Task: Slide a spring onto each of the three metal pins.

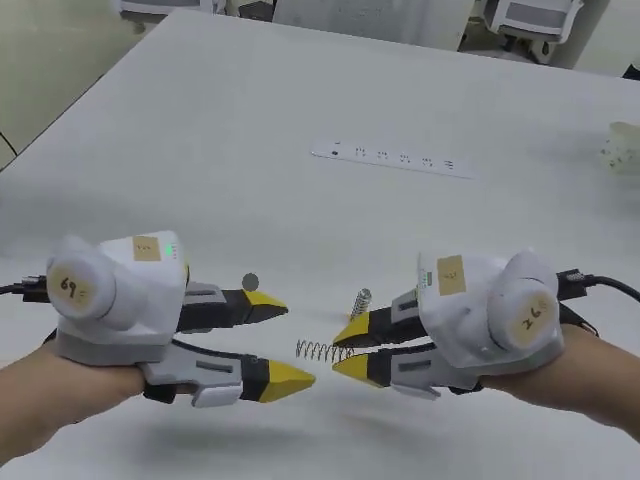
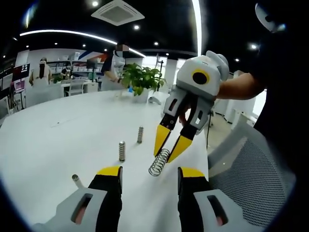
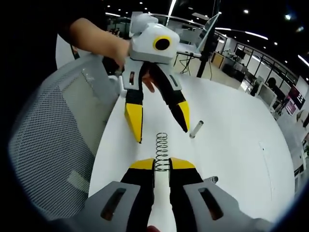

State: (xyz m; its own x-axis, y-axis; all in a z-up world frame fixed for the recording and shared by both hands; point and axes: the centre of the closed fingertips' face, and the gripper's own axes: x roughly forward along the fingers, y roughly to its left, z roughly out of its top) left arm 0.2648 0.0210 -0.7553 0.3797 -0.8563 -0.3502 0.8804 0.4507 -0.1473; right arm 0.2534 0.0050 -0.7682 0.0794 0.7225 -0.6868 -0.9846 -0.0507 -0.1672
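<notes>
"How do the grippers sit above the white table (image 1: 300, 100)?"

"The left gripper (image 1: 298, 342) gapes wide, empty. The right gripper (image 1: 337, 354) faces it, jaws nearly closed on one end of a spring (image 1: 316, 350), which juts level toward the left one. A metal pin (image 1: 360, 300) stands just beyond its tips."

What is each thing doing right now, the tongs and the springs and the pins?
left tongs: open, empty
right tongs: shut on the loose spring
loose spring: pinched at one end, pointing at the left tongs
near pin: bare, no spring
middle pin: upright, spring on it
far pin: upright, spring on it
</notes>
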